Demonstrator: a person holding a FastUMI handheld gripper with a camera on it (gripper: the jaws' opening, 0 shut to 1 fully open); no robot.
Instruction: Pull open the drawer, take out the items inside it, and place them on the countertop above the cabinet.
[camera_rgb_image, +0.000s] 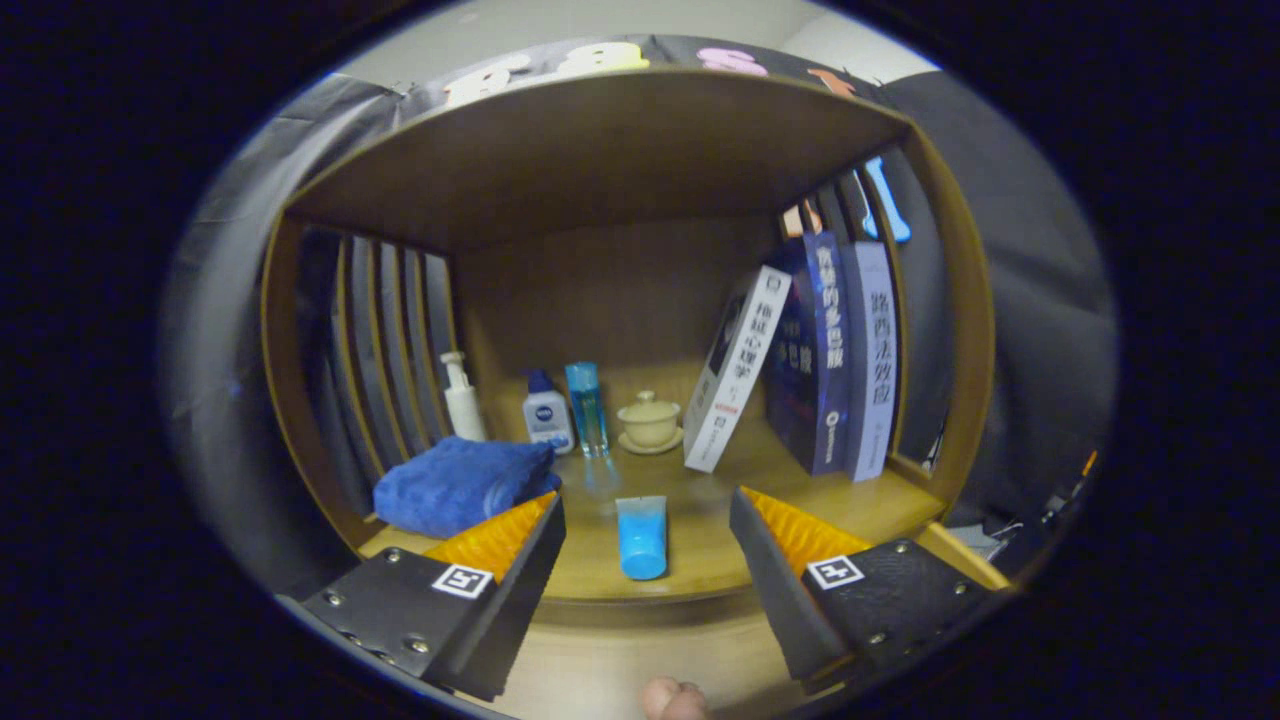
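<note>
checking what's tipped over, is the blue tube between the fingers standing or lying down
Lying down. The blue tube rests flat on the countertop, lengthwise between the open fingers of the gripper, which do not touch it.

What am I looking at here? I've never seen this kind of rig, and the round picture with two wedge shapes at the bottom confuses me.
There is no robot arm: a person holds a two-finger gripper, and a fisheye camera riding on it looks forward along its fingers. The two wedges are those fingers, spread open and holding nothing. A fingertip of the person peeks in below them.

Ahead is a wooden shelf unit with a countertop. A blue tube lies on it between the fingers, untouched. Beyond the left finger sits a folded blue towel. Further back stand a white pump bottle, a white bottle with a blue cap, a clear blue bottle and a small lidded cup on a saucer. To the right are books, one white book leaning.
</note>
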